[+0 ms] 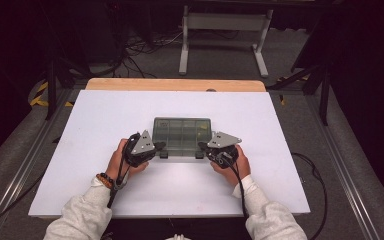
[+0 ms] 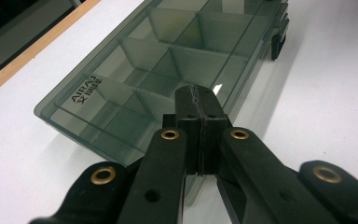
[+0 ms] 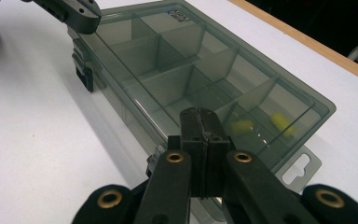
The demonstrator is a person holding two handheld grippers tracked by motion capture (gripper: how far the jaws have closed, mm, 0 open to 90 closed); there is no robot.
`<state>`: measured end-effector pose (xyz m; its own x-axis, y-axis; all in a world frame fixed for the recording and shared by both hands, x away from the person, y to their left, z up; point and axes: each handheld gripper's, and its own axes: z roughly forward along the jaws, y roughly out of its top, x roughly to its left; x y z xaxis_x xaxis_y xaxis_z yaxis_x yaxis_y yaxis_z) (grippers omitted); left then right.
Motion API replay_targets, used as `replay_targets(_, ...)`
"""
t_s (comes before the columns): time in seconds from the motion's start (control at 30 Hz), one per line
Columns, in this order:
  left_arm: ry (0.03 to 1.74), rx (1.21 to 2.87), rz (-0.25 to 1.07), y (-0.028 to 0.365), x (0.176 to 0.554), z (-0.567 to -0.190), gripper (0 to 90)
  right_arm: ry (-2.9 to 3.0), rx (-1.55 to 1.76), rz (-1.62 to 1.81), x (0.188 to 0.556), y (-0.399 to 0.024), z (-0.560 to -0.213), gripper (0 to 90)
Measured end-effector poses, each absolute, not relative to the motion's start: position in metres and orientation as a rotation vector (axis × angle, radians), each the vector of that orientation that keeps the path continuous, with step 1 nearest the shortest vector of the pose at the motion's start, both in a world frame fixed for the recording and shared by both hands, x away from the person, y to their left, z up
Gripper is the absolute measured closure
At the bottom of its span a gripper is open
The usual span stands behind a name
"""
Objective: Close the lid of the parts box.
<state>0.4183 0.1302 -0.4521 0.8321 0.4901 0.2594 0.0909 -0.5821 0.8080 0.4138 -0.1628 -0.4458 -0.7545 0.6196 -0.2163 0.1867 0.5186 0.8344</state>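
At the centre of the high view, your compartment box (image 1: 182, 135) lies flat on the white table (image 1: 105, 115), lid down, its long front edge facing you. You've got one gripper at each front corner: the left gripper (image 1: 158, 146) at the lower left of the box, the right gripper (image 1: 203, 146) at the lower right. Both sets of jaws are pressed fully together with nothing between them, so you aren't gripping here. My read is that you're using the closed tips as prods, going for the two dark latches (image 1: 164, 155) along the front edge, and bracketing the box from both ends so it won't skid.

Look through the clear lid in the right gripper view and you see two small yellow pieces (image 3: 261, 123) in an end compartment at the right of that frame; the other cells look empty. Keeping the box level keeps them there.

Writing: the left gripper view shows "AIRAJ" (image 2: 83, 89) moulded into the lid corner, with a few characters beside it too small to read.
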Motion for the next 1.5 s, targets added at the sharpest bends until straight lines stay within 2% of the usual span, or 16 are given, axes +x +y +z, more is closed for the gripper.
replay_targets(0.83,0.398,2.148,0.628,0.126,0.412,-0.451,89.9,2.245,0.65,1.156,0.406,-0.166,-0.446,89.6)
replay_targets(1.5,0.36,2.068,0.645,0.131,0.406,-0.437,89.8,2.198,0.612,1.264,0.392,-0.17,-0.434,88.1)
